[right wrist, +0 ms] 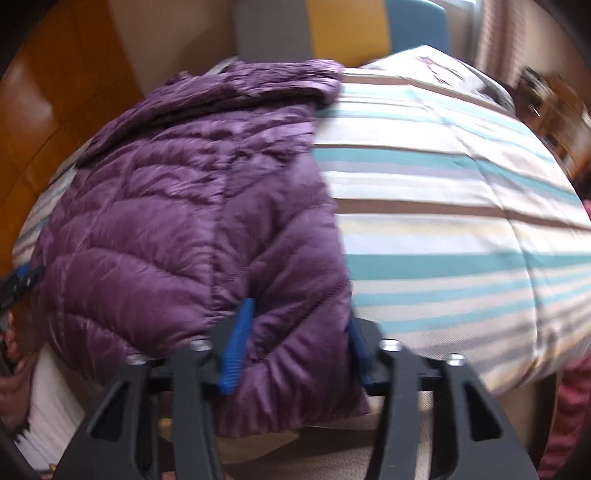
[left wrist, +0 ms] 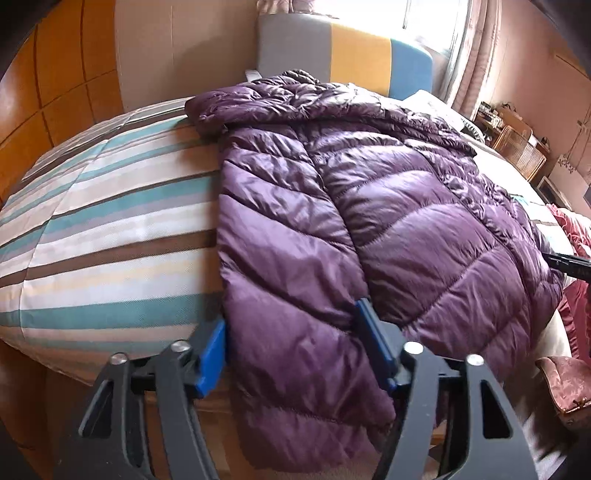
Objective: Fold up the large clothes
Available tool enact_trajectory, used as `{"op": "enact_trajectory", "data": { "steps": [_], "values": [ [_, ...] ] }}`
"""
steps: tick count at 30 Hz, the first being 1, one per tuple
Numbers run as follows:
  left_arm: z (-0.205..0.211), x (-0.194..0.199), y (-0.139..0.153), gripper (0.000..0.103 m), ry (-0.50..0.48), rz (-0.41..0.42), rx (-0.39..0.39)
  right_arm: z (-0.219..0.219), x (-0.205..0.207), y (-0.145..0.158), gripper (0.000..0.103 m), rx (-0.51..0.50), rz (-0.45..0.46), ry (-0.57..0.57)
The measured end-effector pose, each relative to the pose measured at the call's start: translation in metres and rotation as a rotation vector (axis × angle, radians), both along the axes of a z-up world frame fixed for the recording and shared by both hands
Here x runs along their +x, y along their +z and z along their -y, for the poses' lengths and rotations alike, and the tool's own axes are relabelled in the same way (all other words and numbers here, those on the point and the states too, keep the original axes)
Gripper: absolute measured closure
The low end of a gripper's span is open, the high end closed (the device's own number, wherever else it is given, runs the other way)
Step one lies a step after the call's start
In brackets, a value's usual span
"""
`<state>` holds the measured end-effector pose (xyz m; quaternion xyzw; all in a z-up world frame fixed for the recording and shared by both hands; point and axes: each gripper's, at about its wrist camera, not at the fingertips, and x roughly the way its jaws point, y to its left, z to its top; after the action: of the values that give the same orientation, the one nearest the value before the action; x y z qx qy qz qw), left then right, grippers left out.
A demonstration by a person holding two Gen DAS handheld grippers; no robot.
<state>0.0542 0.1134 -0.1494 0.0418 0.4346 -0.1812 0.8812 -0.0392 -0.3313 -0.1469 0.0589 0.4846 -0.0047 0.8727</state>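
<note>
One wide bed with a striped quilt in teal, cream, tan and brown fills most of both wrist views, and across it lies a large quilted purple puffer jacket, shiny and padded, with its collar end towards the far headboard and its hem hanging over the near edge of the bed. The jacket's side panels are folded in over its middle, so that it lies as a long, narrowed shape; in the left wrist view it covers the right part of the quilt, and in the right wrist view it covers the left part. Behind the bed stands an upholstered headboard in grey, yellow and blue blocks, with orange-brown wooden panelling to the left and a bright curtained window to the right. The left gripper, black with blue pads, straddles the left folded panel of the jacket at the hem: one pad touches the fabric's outer edge, the other presses into the crease beside it, so the jaws are clamped on that thick fold. The right gripper, somewhat blurred, has one blue pad dug into the jacket's surface and the other largely hidden behind the right hem edge, with a bunched fold pinched between them. The other gripper's tip shows at the jacket's far right edge.
</note>
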Motion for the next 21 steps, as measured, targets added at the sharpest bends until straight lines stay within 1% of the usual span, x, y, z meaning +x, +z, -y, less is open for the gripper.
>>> {"op": "enact_trajectory", "data": {
  "steps": [1,2,3,5,9,11,13,14,17,21],
  "values": [
    [0.003,0.0,0.001,0.061,-0.011,-0.001,0.005,-0.006,0.002,0.001,0.078,-0.016,0.001,0.023],
    [0.004,0.0,0.002,0.076,-0.016,-0.002,0.005,-0.01,0.003,0.002,0.087,-0.023,0.001,0.035],
    [0.005,0.0,0.003,0.086,-0.031,-0.017,-0.017,-0.014,0.005,0.004,0.09,-0.03,0.008,0.048],
    [0.004,0.002,0.004,0.091,-0.031,-0.036,-0.051,-0.017,0.008,0.007,0.094,-0.025,0.024,0.052],
    [0.004,-0.001,0.016,0.094,-0.035,0.009,-0.085,-0.014,0.011,0.016,0.095,0.049,0.056,0.052],
    [0.004,-0.005,0.027,0.095,-0.037,0.044,-0.117,-0.011,0.01,0.021,0.095,0.09,0.08,0.057],
    [0.003,-0.007,0.037,0.095,-0.035,0.076,-0.144,-0.007,0.01,0.031,0.095,0.162,0.125,0.079],
    [0.001,-0.008,0.042,0.095,-0.03,0.094,-0.163,-0.006,0.01,0.037,0.095,0.181,0.151,0.092],
    [-0.003,-0.007,0.056,0.095,-0.009,0.14,-0.214,-0.01,0.015,0.051,0.097,0.174,0.203,0.107],
    [-0.006,-0.008,0.073,0.095,0.009,0.197,-0.259,-0.017,0.023,0.07,0.097,0.207,0.282,0.116]
  ]
}}
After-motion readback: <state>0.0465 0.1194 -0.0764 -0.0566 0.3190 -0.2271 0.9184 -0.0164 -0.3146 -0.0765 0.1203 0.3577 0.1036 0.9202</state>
